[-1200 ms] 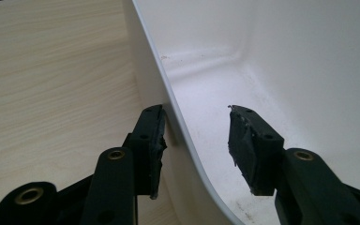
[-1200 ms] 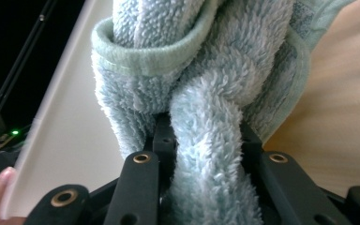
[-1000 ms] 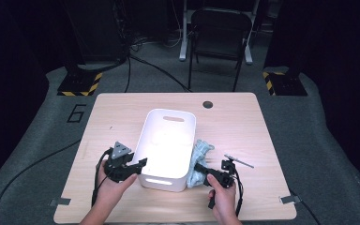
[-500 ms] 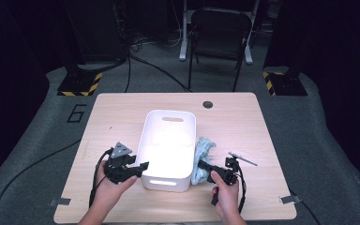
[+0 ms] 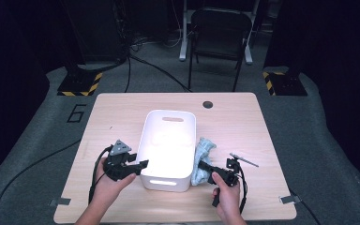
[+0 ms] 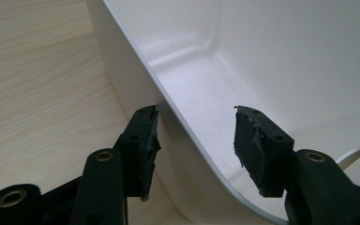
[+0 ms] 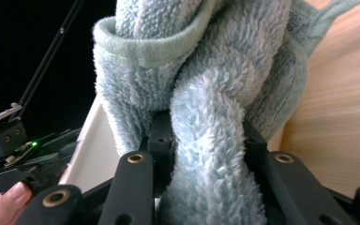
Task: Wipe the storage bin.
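Note:
A white plastic bin (image 5: 168, 145) stands in the middle of the wooden table (image 5: 117, 112). My left gripper (image 5: 142, 164) is open astride the bin's left wall (image 6: 136, 79), with one jaw outside and one inside. Its jaws (image 6: 197, 136) have just been closing a little, and the inner pad still stands off the wall. A light blue towel (image 5: 202, 154) lies bunched against the bin's right side. My right gripper (image 5: 203, 165) is shut on a thick fold of the towel (image 7: 206, 93). Its jaws have just eased open slightly, and the pads still press the fold.
A thin dark stick (image 5: 244, 160) lies on the table just right of my right hand. A round cable hole (image 5: 208, 104) sits near the far edge. A black chair (image 5: 220, 28) and striped stand bases (image 5: 79, 86) are on the floor beyond.

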`<action>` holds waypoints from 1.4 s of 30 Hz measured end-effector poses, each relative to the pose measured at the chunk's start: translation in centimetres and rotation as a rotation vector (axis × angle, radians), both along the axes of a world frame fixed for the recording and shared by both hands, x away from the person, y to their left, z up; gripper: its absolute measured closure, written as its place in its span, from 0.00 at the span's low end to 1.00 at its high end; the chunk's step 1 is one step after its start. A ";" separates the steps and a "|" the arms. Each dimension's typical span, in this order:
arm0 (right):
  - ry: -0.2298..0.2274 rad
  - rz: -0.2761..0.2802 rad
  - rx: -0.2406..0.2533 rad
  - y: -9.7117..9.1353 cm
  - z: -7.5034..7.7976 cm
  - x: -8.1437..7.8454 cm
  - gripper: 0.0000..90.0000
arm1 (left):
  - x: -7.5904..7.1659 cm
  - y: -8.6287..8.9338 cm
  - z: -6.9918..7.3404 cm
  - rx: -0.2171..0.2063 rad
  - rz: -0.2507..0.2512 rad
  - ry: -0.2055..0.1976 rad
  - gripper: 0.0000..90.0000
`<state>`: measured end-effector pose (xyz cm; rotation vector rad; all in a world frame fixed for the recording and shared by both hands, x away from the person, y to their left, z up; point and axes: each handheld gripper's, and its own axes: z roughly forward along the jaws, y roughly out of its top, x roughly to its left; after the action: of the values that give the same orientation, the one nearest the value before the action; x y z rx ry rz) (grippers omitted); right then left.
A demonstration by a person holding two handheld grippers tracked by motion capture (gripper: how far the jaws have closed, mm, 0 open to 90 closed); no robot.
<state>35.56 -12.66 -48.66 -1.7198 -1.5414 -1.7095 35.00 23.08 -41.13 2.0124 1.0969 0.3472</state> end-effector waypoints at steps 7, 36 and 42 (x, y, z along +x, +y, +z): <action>-0.018 -0.054 -0.002 -1.6 0.3 -0.5 0.74 | 0.2 -1.4 0.2 -0.012 -0.049 0.028 0.55; 0.011 -0.091 -0.017 -1.8 -0.8 -3.4 0.72 | 3.1 -0.8 0.7 -0.078 -0.088 -0.071 0.53; 0.007 -0.088 -0.025 -2.0 -1.2 -3.4 0.72 | 2.3 -0.7 2.9 -0.093 -0.168 -0.130 0.55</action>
<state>32.17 -14.62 -49.84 -1.8298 -1.5111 -1.7310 37.26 22.43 -38.20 1.9549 0.8421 0.3289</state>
